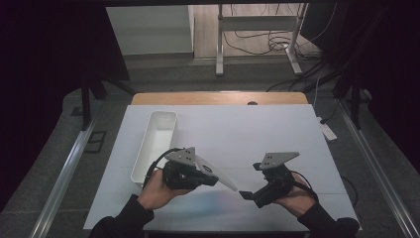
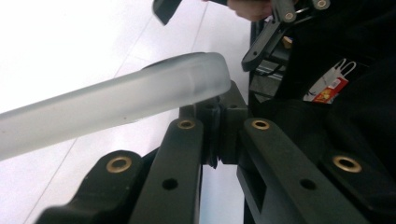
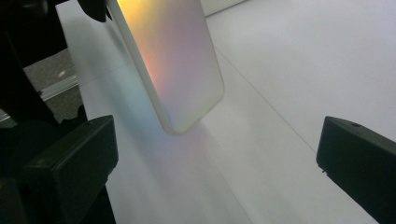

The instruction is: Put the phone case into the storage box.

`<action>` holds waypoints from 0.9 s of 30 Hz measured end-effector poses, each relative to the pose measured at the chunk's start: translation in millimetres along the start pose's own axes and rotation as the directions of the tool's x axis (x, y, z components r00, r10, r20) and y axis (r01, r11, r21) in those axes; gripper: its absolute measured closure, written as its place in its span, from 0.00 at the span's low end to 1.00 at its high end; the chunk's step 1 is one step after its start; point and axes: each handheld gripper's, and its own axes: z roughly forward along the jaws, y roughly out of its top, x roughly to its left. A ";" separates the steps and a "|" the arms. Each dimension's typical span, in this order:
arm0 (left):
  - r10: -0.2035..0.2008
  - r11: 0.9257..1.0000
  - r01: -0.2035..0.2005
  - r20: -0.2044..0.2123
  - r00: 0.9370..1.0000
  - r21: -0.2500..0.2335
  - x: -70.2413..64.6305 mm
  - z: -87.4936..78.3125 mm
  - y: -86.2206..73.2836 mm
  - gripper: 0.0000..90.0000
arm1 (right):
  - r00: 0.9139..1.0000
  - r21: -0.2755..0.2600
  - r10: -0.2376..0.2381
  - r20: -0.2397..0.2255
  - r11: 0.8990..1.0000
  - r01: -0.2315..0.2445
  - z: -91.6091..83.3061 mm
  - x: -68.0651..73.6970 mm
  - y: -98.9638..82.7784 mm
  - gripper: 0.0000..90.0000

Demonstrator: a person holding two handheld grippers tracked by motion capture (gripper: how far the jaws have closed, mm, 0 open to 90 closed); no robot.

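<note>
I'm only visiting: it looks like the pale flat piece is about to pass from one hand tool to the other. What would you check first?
1. Left gripper shut on the translucent flat piece: ok.
2. Right gripper jaws wide open: ok.
3. Piece's free end between the right jaws: not ok, it hangs ahead of them.
4. Firmness of the left grip: cannot tell.
5. White tray apart from both grippers: ok.
6. Piece lifted off the white table: ok.

Your case [image 3: 173, 60] is frosted white, with a rainbow sheen of yellow, orange and pink on its back. Both your grippers are black, the left [image 1: 210, 179] and the right [image 1: 245, 195], with grey plates. The tray [image 1: 154, 145] is white, the table [image 1: 257, 134] pale bluish-white.
</note>
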 end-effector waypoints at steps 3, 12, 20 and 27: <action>-0.007 1.000 0.008 -0.018 1.000 0.012 2.3 -1.6 0.2 0.98 | 1.000 0.002 0.010 0.015 1.000 -0.010 -2.5 -0.7 -1.9 0.00; -0.016 0.999 0.018 -0.066 0.998 0.030 8.7 -5.4 1.8 0.98 | 0.999 0.022 0.017 0.043 1.000 -0.018 -4.8 -1.0 -8.1 0.00; -0.036 0.999 0.039 -0.096 0.995 0.030 13.6 -9.3 3.3 0.98 | 0.995 0.034 0.033 0.095 0.999 -0.036 -7.8 -4.4 -15.5 0.00; -0.046 0.998 0.051 -0.122 0.991 0.034 18.9 -12.7 3.6 0.98 | 0.990 0.033 0.051 0.134 0.998 -0.056 -13.9 -7.2 -20.9 0.00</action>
